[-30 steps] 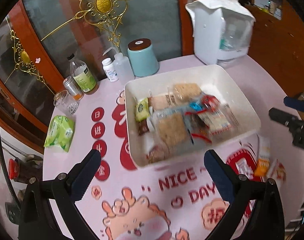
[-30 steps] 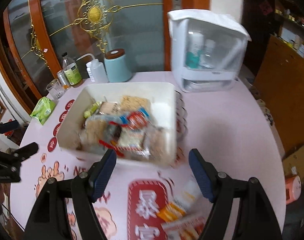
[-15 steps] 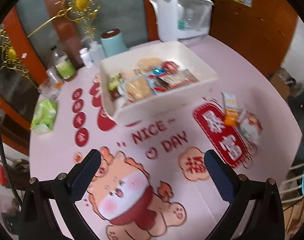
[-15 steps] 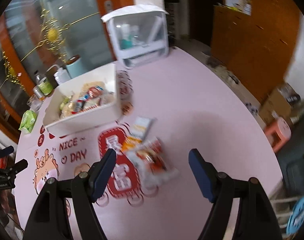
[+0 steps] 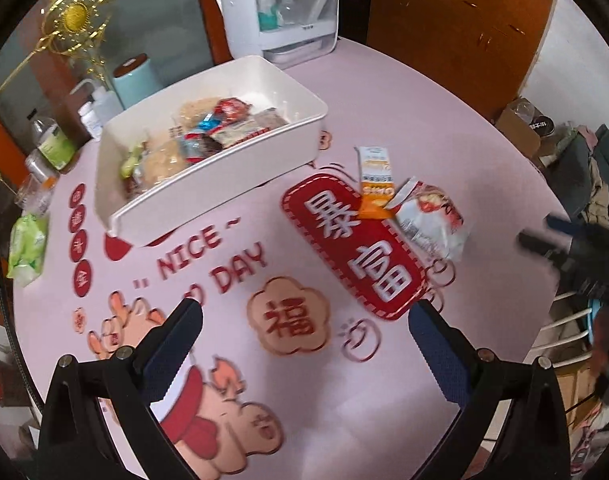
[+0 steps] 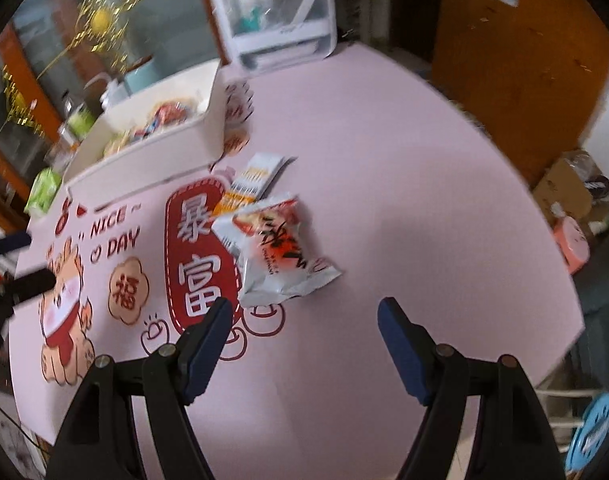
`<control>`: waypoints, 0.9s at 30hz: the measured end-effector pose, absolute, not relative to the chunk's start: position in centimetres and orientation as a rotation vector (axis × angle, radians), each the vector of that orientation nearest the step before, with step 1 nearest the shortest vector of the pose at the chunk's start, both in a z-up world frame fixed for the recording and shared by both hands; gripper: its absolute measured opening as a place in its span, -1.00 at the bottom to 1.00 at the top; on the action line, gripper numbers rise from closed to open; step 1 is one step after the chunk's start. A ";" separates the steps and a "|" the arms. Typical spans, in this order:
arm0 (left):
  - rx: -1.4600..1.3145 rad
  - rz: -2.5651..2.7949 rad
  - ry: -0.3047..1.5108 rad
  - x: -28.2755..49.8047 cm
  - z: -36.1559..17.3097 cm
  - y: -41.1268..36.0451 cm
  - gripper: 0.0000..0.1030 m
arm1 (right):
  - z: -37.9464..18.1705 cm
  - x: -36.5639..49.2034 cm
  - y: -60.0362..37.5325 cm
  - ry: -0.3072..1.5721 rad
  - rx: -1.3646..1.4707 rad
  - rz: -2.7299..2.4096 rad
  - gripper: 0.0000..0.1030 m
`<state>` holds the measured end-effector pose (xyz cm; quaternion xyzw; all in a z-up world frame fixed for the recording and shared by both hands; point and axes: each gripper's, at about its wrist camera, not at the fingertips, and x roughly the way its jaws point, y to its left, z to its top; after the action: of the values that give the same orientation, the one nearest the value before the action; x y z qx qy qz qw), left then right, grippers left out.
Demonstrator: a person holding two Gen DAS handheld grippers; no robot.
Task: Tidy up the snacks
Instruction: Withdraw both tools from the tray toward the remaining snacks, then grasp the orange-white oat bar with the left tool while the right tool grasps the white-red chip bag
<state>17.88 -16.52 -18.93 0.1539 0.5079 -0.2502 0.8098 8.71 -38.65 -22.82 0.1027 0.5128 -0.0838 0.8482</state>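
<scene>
Pink table (image 6: 384,160), snack bin (image 5: 224,176) near far edge, two packets (image 6: 280,256) beside it

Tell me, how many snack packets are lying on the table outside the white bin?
2: an orange-and-white packet beside the white bin, and a white-and-red bag overlapping the packet's near end. Others could be hidden.

Both tongs swung away from bin (image 5: 208,176) toward worktop's (image 6: 384,160) near right part. Bin now far left in both views. Right tongs (image 6: 304,320) now just short of white bag (image 6: 280,256); orange packet (image 6: 244,188) beyond. Left tongs (image 5: 304,320) over printed mat (image 5: 288,320).
</scene>
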 end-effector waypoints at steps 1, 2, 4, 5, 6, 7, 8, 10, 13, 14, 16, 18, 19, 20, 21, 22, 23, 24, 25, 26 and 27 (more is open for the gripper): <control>0.321 -0.535 1.096 18.3 -19.2 -17.5 0.99 | -23.4 9.2 -38.7 1.089 0.212 -0.159 0.47; 0.319 -0.530 1.101 18.8 -19.4 -18.2 0.99 | -23.9 9.8 -38.8 1.095 0.209 -0.141 0.47; 0.323 -0.510 1.109 19.7 -19.9 -19.6 0.99 | -25.1 11.2 -39.1 1.107 0.204 -0.095 0.47; 0.326 -0.490 1.116 20.3 -20.3 -20.4 0.99 | -25.7 12.2 -39.2 1.112 0.200 -0.068 0.47; 0.324 -0.470 1.128 20.9 -20.7 -21.1 0.99 | -26.0 12.8 -39.3 1.114 0.196 -0.050 0.47; 0.315 -0.453 1.139 21.5 -21.1 -21.7 0.99 | -26.4 13.6 -39.4 1.116 0.187 -0.030 0.47; 0.306 -0.439 1.146 22.0 -21.3 -22.1 0.99 | -26.9 14.6 -39.4 1.122 0.168 -0.011 0.47; 0.288 -0.408 1.161 23.1 -21.9 -23.1 0.99 | -27.9 16.0 -39.4 1.142 0.149 0.002 0.47; 0.286 -0.369 1.176 24.4 -22.7 -24.1 0.99 | -29.5 17.6 -39.7 1.193 0.183 0.054 0.47; 0.286 -0.358 1.183 24.9 -23.0 -24.6 0.99 | -30.2 17.9 -39.7 1.216 0.183 0.065 0.47; 0.287 -0.349 1.192 25.5 -23.4 -25.4 0.99 | -31.0 18.1 -39.7 1.237 0.197 0.094 0.46; 0.296 -0.348 1.199 26.0 -23.9 -26.2 0.99 | -31.0 17.7 -40.0 1.212 0.208 0.110 0.42; 0.306 -0.347 1.202 26.3 -24.2 -26.8 0.99 | -30.9 17.5 -40.2 1.208 0.212 0.113 0.35; 0.314 -0.348 1.203 26.4 -24.4 -27.3 0.99 | -30.8 17.2 -40.4 1.203 0.217 0.115 0.32; 0.325 -0.350 1.205 26.5 -24.7 -27.8 0.99 | -30.6 16.9 -40.8 1.201 0.221 0.112 0.30; 0.335 -0.351 1.206 26.7 -25.0 -28.3 0.99 | -30.6 16.7 -41.3 1.201 0.228 0.106 0.27; 0.347 -0.354 1.208 26.8 -25.3 -28.9 0.99 | -30.5 16.4 -41.8 1.199 0.240 0.101 0.25; 0.357 -0.359 1.212 27.0 -25.7 -29.6 0.99 | -30.4 16.1 -42.4 1.201 0.251 0.093 0.25; 0.362 -0.362 1.215 27.1 -25.9 -30.0 0.99 | -30.3 15.8 -43.0 1.205 0.261 0.088 0.24; 0.368 -0.368 1.218 27.2 -26.2 -30.5 0.99 | -30.3 15.5 -43.4 1.208 0.271 0.085 0.24; 0.374 -0.377 1.223 27.4 -26.6 -31.1 0.99 | -30.3 15.1 -43.9 1.211 0.282 0.079 0.24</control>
<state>27.39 -31.14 -26.62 0.1735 0.5671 -0.1748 0.7860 15.10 -43.92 -30.35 0.1320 0.5669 0.0371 0.8123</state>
